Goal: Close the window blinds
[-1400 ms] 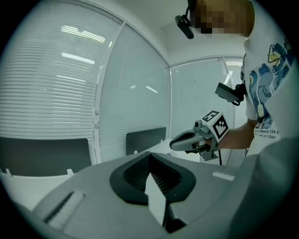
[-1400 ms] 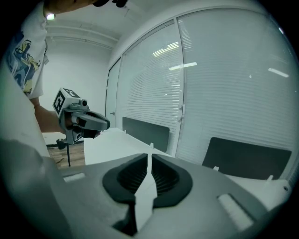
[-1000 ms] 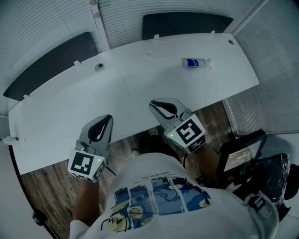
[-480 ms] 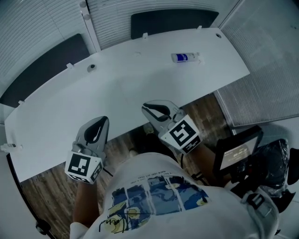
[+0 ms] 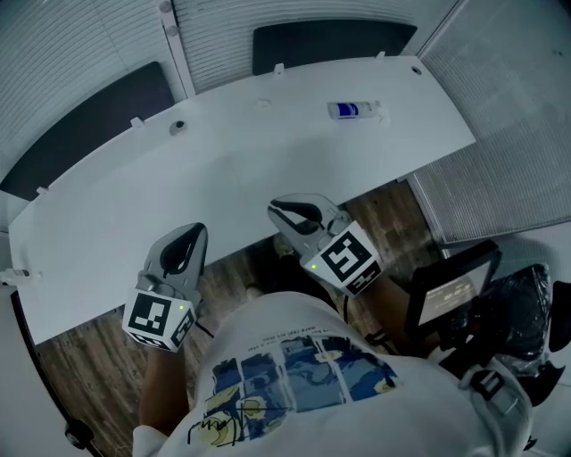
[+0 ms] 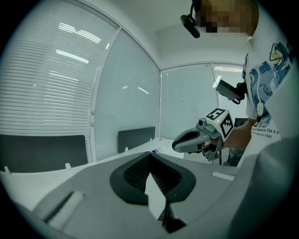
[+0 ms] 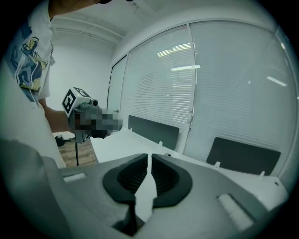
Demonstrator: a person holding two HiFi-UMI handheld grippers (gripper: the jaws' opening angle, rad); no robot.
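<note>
- Head view: I hold both tools above the near edge of the white counter [image 5: 223, 170], left tool [image 5: 198, 230] and right tool [image 5: 273, 208] side by side, touching nothing. The window blinds [image 5: 223, 27] hang behind the counter's far edge, well apart from both tools. A small bottle [image 5: 354, 110] lies on the counter towards that edge.
- Left gripper view: the left tool's jaws are together with nothing between them. Slatted blinds fill the panes ahead. A small white fitting [image 6: 92, 112] sits on the frame post between two panes.
- Right gripper view: the right tool's jaws are likewise drawn together and empty. The same post stands ahead, beyond the counter.
- Handling, as I judge it: the slats look thin and light and would likely bend or kink if pinched, so I would not grip them. The proper hold is the control. The fitting on the post may be it, but it is too small to confirm. I see no cord or wand.
</note>
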